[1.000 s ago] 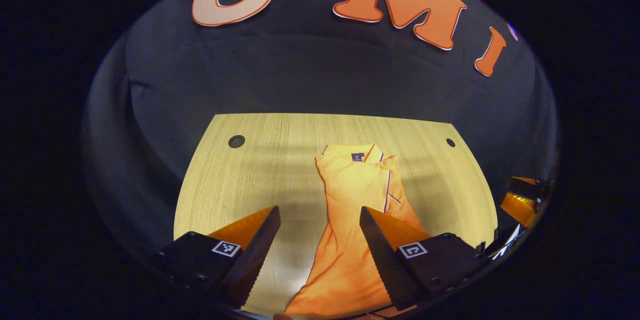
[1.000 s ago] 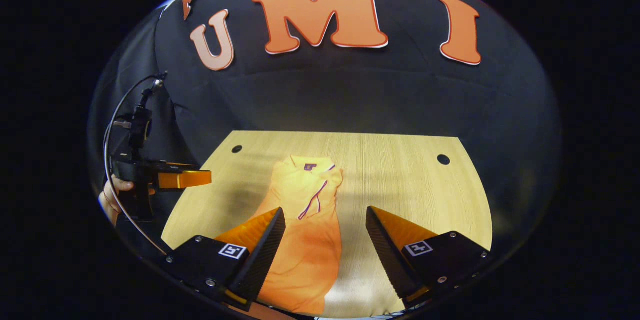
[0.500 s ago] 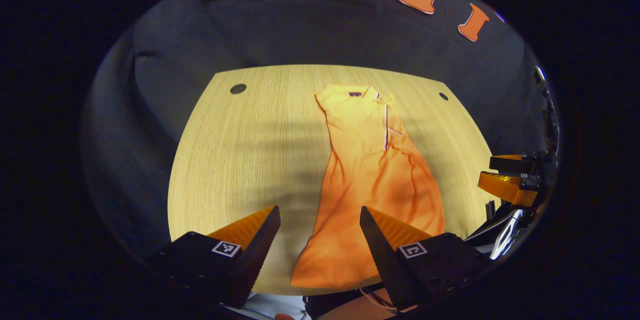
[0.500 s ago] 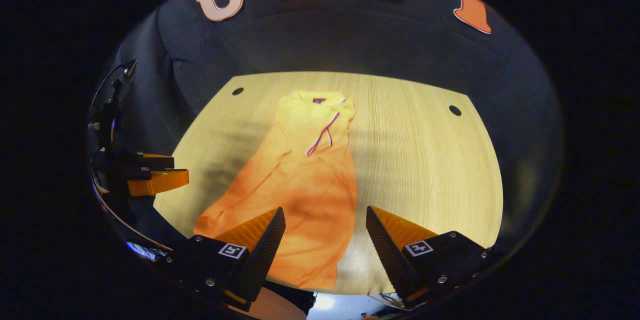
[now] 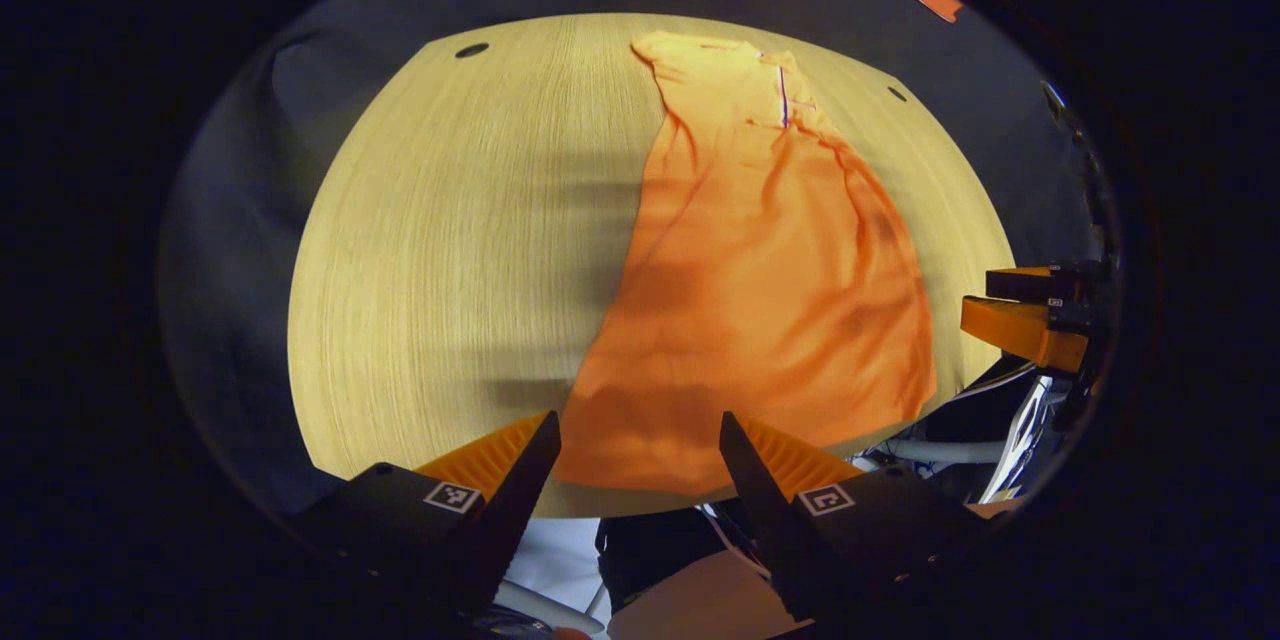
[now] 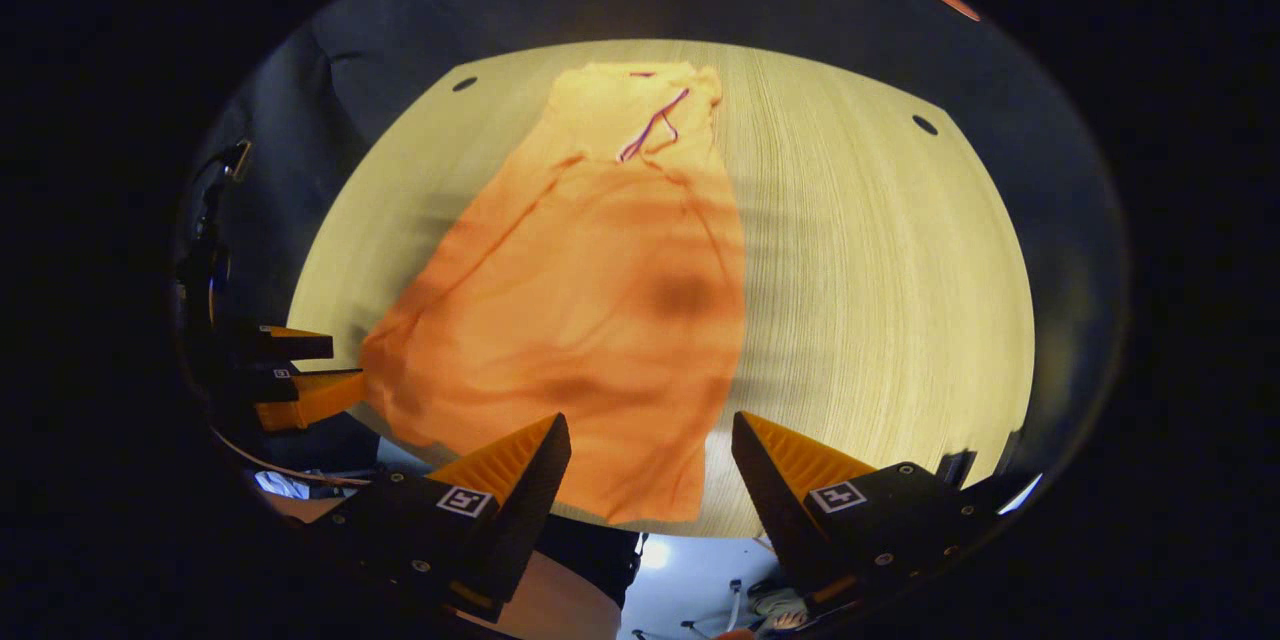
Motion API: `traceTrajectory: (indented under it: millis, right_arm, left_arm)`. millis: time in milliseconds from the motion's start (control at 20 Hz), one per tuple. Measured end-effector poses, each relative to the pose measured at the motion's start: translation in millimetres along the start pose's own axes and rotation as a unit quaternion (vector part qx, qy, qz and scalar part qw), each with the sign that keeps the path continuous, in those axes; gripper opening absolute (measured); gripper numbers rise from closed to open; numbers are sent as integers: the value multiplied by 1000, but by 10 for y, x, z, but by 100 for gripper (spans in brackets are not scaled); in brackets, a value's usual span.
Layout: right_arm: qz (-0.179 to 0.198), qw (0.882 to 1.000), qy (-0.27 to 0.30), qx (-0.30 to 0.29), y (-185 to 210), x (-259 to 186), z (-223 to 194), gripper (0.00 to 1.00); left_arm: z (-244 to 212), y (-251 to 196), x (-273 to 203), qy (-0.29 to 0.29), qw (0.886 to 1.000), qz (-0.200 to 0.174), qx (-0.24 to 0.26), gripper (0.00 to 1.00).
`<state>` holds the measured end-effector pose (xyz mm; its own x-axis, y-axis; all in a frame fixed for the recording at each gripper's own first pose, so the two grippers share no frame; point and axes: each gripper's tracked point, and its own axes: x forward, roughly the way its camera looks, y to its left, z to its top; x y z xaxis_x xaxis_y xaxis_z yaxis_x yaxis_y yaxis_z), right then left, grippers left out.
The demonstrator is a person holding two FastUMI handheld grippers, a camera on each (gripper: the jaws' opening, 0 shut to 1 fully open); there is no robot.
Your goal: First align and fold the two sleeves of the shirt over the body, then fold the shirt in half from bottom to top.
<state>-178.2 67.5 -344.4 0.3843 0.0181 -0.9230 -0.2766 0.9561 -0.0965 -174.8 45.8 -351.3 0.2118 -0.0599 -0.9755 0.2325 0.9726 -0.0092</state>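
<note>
An orange short-sleeved polo shirt [image 5: 760, 280] with a thin dark placket stripe lies lengthwise on the pale wood-grain counter [image 5: 450, 250], its collar toward the far edge and its hem at the near edge, where both tools wait. Its long axis runs straight away from them. The sleeves appear already folded in over the body, leaving a narrow top and a wider, rumpled hem; judged from that, the bottom-to-top fold is the step in hand.

In the left gripper view, the left tool [image 5: 640, 440] hangs with its jaws wide and empty over the hem's left corner by the near edge. In the right gripper view, the right tool [image 6: 650, 445] is likewise spread wide, holding nothing, above the hem's right corner. Each is the nearer one to its own corner, and the other tool shows off to the side in each view.

The coming move likely calls for both tools to drop onto the hem, pinch it, and carry it up toward the collar along that axis.
</note>
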Motion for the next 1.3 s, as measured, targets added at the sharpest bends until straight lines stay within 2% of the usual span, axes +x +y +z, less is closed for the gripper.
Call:
traceTrajectory:
  millis: [300, 400, 700, 850, 900, 950, 1050, 1150, 1200, 1250, 1300]
  right_arm:
    - [-6, 997, 74, 12, -10, 306, -576, 99]
    - [-12, 996, 82, 14, -29, 387, -634, 99]
    - [-23, 994, 105, 15, -44, 487, -698, 99]
    - [-29, 994, 103, 7, -42, 535, -711, 99]
    - [-29, 994, 101, 7, -21, 539, -706, 91]
    - [-30, 994, 102, 11, 11, 528, -714, 95]
    - [-30, 994, 103, 14, 60, 536, -719, 84]
    - [-26, 995, 98, 9, 91, 541, -708, 66]
    - [-22, 995, 94, 10, 92, 551, -698, 53]
    - [-15, 995, 94, 13, 109, 542, -703, 40]
    - [-7, 995, 94, 17, 107, 556, -717, 31]
  left_arm:
    - [-292, 83, 287, 25, 998, 28, -44, 99]
    - [-319, 82, 336, 29, 998, 32, -52, 99]
    - [-324, -27, 466, 46, 997, 54, -25, 99]
    - [-349, 2, 435, 47, 997, 54, -27, 99]
    - [-347, -5, 440, 48, 997, 55, -27, 99]
    - [-340, -1, 446, 51, 997, 55, -29, 99]
    - [-344, -2, 453, 56, 996, 57, -40, 98]
    - [-358, -27, 450, 59, 995, 57, -48, 95]
    - [-354, -46, 447, 57, 995, 58, -49, 93]
    - [-345, -74, 430, 53, 996, 57, -43, 70]
    - [-331, -107, 438, 44, 997, 56, -30, 47]
